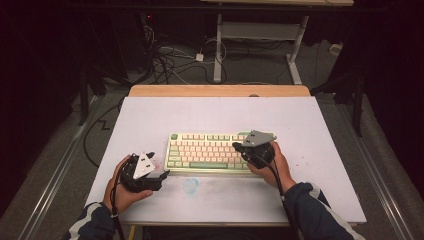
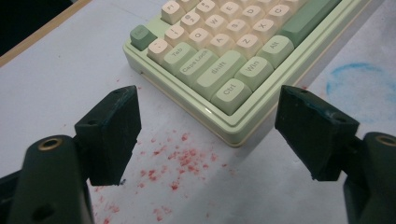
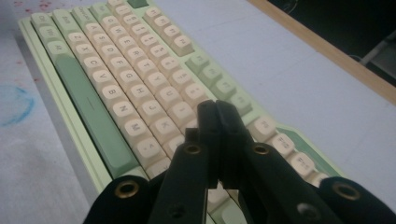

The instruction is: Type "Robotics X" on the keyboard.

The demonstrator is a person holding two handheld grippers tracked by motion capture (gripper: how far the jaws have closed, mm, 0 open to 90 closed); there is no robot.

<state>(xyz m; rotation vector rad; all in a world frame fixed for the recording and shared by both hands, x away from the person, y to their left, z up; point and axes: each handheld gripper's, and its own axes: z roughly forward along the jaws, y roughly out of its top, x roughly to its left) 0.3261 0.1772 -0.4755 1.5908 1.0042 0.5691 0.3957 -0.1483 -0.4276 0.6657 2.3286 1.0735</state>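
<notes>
A pale green keyboard (image 1: 210, 152) with cream and green keys lies in the middle of the white table (image 1: 300, 125). My left gripper (image 2: 208, 135) is open just off the keyboard's (image 2: 224, 60) near left corner, nothing between its jaws; in the high view the left gripper (image 1: 162, 173) rests low on the table in a hand. My right gripper (image 3: 215, 112) is shut, jaws pressed together, its tip over the keys on the right part of the keyboard (image 3: 116, 93). From above, the right gripper (image 1: 239, 146) sits over the keyboard's right end.
Red specks (image 2: 177, 158) stain the table near the keyboard's left corner, and a faint blue ring (image 1: 190, 185) marks the surface in front of it. A wooden strip (image 1: 220, 90) edges the far side. Cables and desk legs (image 1: 217, 50) stand on the floor beyond.
</notes>
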